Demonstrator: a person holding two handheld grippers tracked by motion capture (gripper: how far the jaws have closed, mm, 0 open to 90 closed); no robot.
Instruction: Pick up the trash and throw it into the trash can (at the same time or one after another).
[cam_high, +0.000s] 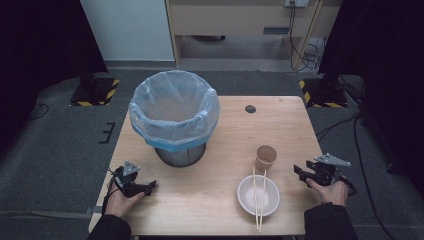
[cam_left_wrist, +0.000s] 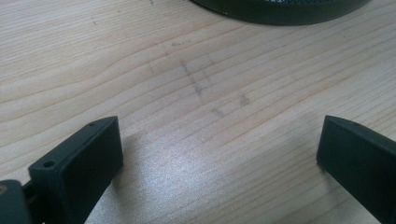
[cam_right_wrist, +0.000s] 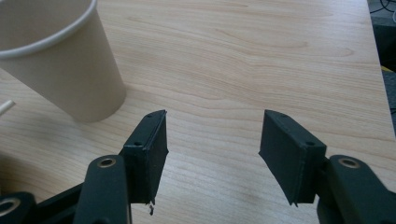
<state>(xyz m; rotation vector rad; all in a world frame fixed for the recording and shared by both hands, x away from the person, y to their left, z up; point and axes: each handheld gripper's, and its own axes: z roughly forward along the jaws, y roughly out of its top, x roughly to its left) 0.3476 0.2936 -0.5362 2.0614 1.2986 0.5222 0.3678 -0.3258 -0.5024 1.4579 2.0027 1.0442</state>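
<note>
A wooden table (cam_high: 210, 200) seen from above. At its near edge, a white bowl (cam_high: 258, 195) sits with two chopsticks (cam_high: 260, 200) laid across it, their tips jutting over the table's front edge. Left of it, near the near-left corner, the left gripper (cam_high: 150, 186) rests low on bare wood, jaws spread wide and holding nothing. The right gripper (cam_high: 298, 171) hovers by the right edge, jaws parted and empty, with the paper cup (cam_right_wrist: 60, 60) standing upright just beside its left jaw, not touching. The cup stands just behind the bowl. Open wood lies between the grippers and across the far right. A bin (cam_high: 175, 117) lined with a plastic bag fills the far-left part, well apart from the cup.
</note>
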